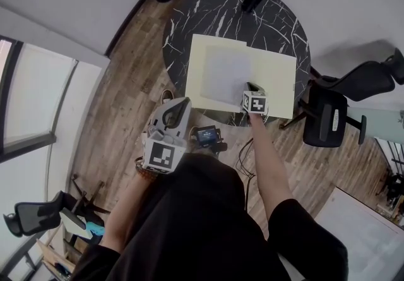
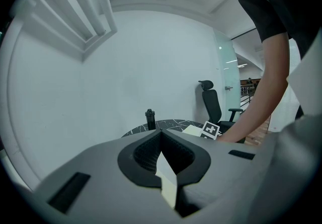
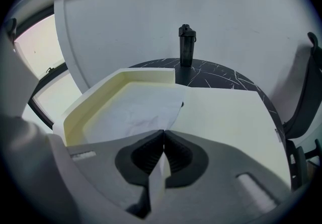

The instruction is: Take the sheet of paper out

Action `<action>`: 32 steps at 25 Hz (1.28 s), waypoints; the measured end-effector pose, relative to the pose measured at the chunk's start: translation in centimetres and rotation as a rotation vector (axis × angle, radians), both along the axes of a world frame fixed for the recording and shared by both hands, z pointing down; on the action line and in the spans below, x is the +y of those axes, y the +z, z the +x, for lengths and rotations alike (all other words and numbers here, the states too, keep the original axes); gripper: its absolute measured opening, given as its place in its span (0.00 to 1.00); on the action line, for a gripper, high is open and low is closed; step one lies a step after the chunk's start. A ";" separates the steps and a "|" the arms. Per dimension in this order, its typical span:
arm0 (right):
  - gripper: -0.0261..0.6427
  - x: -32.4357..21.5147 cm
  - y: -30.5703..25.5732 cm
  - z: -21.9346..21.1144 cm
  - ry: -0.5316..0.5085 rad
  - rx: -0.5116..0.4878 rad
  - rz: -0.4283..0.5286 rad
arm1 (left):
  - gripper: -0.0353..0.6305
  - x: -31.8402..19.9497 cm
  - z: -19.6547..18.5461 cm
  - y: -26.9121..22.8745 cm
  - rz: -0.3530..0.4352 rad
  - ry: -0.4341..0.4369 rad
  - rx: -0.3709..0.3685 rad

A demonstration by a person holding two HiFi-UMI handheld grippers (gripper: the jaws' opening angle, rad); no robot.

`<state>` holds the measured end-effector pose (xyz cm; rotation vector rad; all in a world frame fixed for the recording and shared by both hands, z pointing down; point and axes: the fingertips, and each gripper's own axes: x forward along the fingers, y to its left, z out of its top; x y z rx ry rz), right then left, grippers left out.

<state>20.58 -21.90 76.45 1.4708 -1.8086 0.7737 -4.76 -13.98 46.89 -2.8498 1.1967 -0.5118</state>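
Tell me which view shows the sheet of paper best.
The right gripper view: the sheet of paper lies close and large in the open pale yellow folder, its near corner pinched by the right gripper. The head view shows the whole sheet from above, but small. The left gripper view does not show it.

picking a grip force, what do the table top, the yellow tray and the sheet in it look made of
Table top: black with white veins, stone or a marble-look laminate; cannot tell which. Yellow tray: pale matte card or thin plastic, folded upright walls. Sheet: thin white paper, creased, pinched by the right hand-held gripper.
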 end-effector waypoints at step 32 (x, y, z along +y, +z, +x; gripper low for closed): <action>0.04 1.0 -4.4 5.3 0.101 -0.057 0.131 | 0.04 1.7 4.2 0.0 0.011 0.068 0.002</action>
